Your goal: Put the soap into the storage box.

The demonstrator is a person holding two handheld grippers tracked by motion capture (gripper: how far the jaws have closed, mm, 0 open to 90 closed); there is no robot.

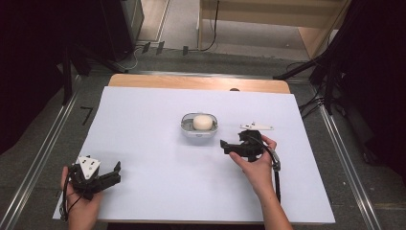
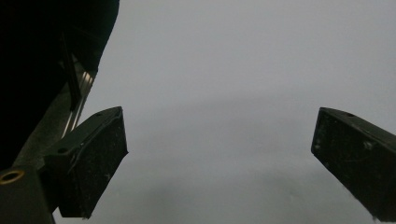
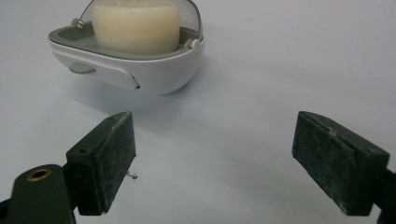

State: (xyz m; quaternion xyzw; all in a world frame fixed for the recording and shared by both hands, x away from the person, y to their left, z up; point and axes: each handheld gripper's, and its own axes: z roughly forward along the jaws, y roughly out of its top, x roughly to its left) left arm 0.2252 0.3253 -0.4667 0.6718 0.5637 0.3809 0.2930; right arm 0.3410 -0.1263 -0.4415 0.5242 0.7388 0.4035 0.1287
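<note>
A white oval dish (image 1: pixel 198 131) with a clear hinged lid stands at the middle of the table, a cream round block (image 1: pixel 202 122) inside it. In the right gripper view the dish (image 3: pixel 140 70) and its block (image 3: pixel 135 23) sit just beyond the jaws, to the upper left. My right gripper (image 1: pixel 223 146) (image 3: pixel 215 135) lies low over the table to the right of the dish, pointing at it, open with nothing between its pads. My left gripper (image 1: pixel 116 172) (image 2: pixel 219 130) rests at the near left corner, open over bare table.
The white table sheet (image 1: pixel 158 182) ends at a wooden edge (image 1: pixel 191 81) at the back. Dark stands (image 1: pixel 330 72) and metal floor rails (image 1: pixel 349 163) flank the table. A tiny speck (image 3: pixel 133 176) lies on the sheet beside the right gripper's left jaw.
</note>
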